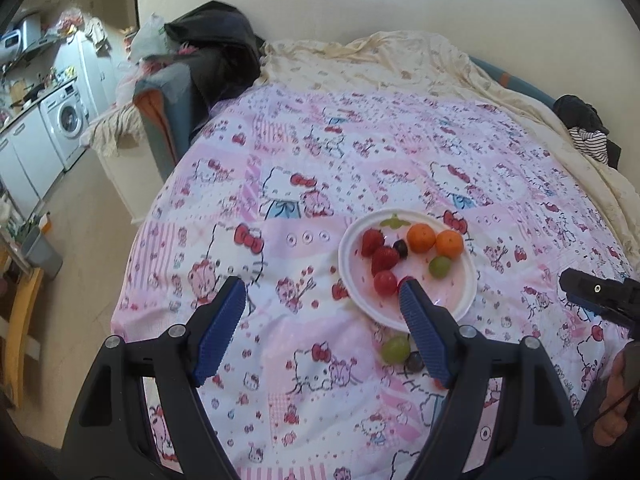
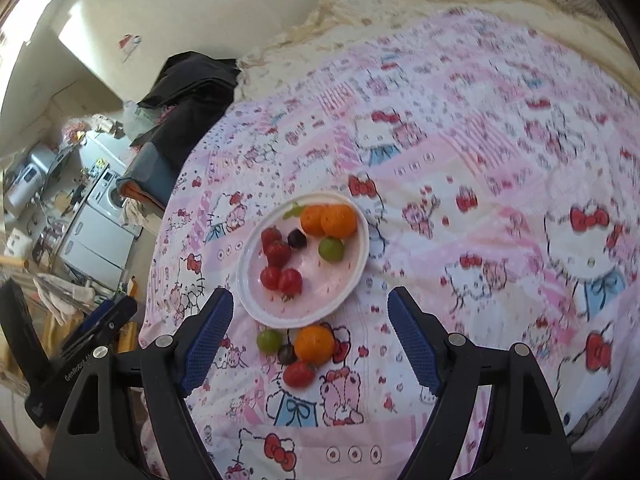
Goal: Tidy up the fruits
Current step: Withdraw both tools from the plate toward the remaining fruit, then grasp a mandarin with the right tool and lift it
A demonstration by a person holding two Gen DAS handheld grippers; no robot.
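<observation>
Both grippers' fingers apart, holding nothing, over the bed.
Right gripper shows four loose fruits; left gripper hides most beside the plate.

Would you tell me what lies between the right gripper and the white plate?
In the right wrist view, four loose fruits: green grape, dark grape, orange, red tomato, before the plate.

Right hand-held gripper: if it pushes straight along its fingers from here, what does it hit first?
Probably the loose fruit on the bedspread: the orange and strawberry lie between the open right hand-held gripper fingers, short of the white plate. Depth is unclear.
</observation>
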